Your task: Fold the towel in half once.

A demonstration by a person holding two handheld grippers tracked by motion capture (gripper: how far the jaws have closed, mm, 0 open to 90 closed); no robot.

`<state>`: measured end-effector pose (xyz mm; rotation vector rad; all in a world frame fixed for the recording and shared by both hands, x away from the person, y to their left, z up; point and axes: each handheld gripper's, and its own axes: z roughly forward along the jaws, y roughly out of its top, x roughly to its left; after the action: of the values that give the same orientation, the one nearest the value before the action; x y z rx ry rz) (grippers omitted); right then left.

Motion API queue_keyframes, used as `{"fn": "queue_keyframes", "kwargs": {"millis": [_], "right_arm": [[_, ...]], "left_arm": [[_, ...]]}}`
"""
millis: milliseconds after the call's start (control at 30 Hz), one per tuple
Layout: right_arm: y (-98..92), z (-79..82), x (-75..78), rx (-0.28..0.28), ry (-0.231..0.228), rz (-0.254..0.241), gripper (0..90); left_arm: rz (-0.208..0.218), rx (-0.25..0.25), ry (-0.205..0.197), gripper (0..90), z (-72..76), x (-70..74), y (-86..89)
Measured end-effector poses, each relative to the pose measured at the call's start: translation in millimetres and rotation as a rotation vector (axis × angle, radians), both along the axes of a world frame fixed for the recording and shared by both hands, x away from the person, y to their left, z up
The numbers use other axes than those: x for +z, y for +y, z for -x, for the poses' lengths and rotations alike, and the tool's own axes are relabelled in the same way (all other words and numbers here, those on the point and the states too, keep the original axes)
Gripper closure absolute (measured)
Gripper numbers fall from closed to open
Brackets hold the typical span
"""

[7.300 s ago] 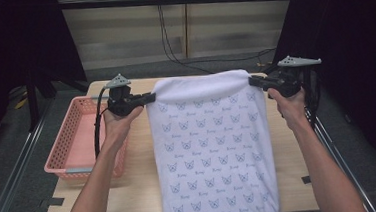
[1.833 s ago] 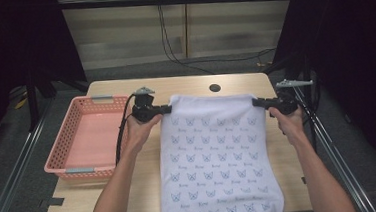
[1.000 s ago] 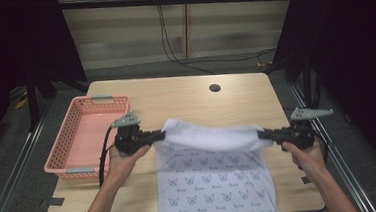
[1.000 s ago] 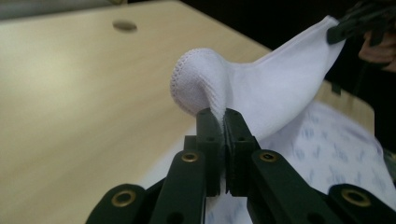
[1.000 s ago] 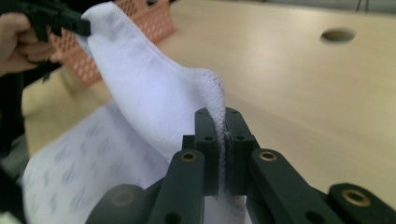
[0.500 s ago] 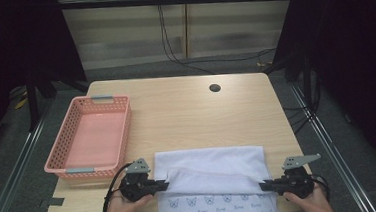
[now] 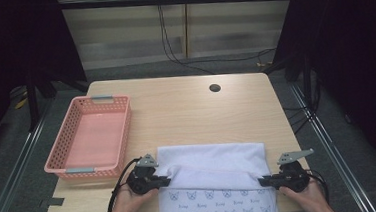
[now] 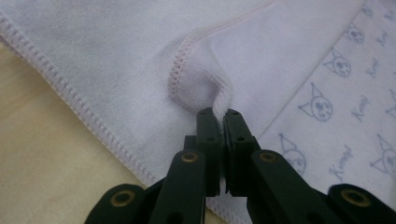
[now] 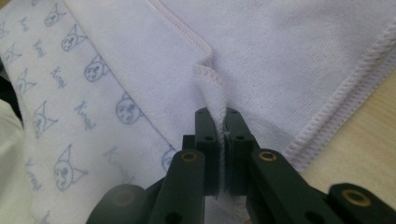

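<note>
**Fold laid at the near edge**

My left gripper (image 7: pixel 167 179) and right gripper (image 7: pixel 261 181) each pinched a hemmed corner of the white printed cotton towel (image 7: pixel 212 162), folded crosswise on the pale wooden table (image 7: pixel 186 111), long axis running between them.

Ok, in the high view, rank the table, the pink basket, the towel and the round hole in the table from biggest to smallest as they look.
1. Table
2. Towel, though its near part runs off the bottom edge, so its lead over the basket is unsure
3. Pink basket
4. Round hole
</note>
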<state>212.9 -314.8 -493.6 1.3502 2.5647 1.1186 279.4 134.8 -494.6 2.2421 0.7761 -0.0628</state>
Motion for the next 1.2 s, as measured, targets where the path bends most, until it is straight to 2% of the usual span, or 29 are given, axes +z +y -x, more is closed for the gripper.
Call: {"fn": "queue_keyframes", "kwargs": {"millis": [100,133,200,267,367,500,800,900,967,1067,1200], "right_arm": [[-1.5,-3.8,-0.4,-0.010,-0.002,0.001,86.8],[-2.1,-5.9,-0.6,-0.017,-0.006,0.000,86.8],[-2.4,-8.8,-0.6,-0.028,-0.013,0.007,86.8],[-1.7,-10.2,0.0,-0.037,-0.019,0.017,86.8],[-3.1,-14.1,-0.3,-0.047,-0.026,0.022,86.8],[-6.5,-21.3,0.3,-0.083,-0.031,0.035,86.8],[-17.9,-42.7,-0.8,-0.159,-0.058,0.056,86.8],[-19.5,-49.5,-1.2,-0.166,-0.063,0.059,86.8],[-19.9,-56.0,-1.9,-0.163,-0.072,0.060,86.8],[-18.4,-67.0,-2.5,-0.171,-0.072,0.057,86.8],[-15.5,-83.1,-4.0,-0.170,-0.078,0.046,86.8]], "left_arm": [[0.018,0.017,0.002,86.9,-8.9,-1.7,-1.0],[0.004,0.015,-0.004,86.9,-10.8,-1.0,-1.2],[0.003,0.036,-0.020,86.8,-15.7,-1.4,-3.8],[-0.007,0.036,-0.038,86.8,-20.7,-1.1,-6.7],[0.006,0.068,-0.029,86.8,-30.5,-2.3,-10.2],[0.005,0.082,-0.040,86.8,-41.3,-3.1,-17.8],[0.025,0.121,-0.037,86.8,-69.2,-5.7,-32.7],[0.030,0.129,-0.031,86.8,-76.9,-6.2,-32.3],[0.006,0.126,-0.046,86.8,-82.0,-4.9,-33.2],[0.024,0.149,-0.043,86.7,-89.9,-6.6,-30.8],[0.016,0.183,-0.050,86.8,-101.1,-6.4,-28.4]]}}
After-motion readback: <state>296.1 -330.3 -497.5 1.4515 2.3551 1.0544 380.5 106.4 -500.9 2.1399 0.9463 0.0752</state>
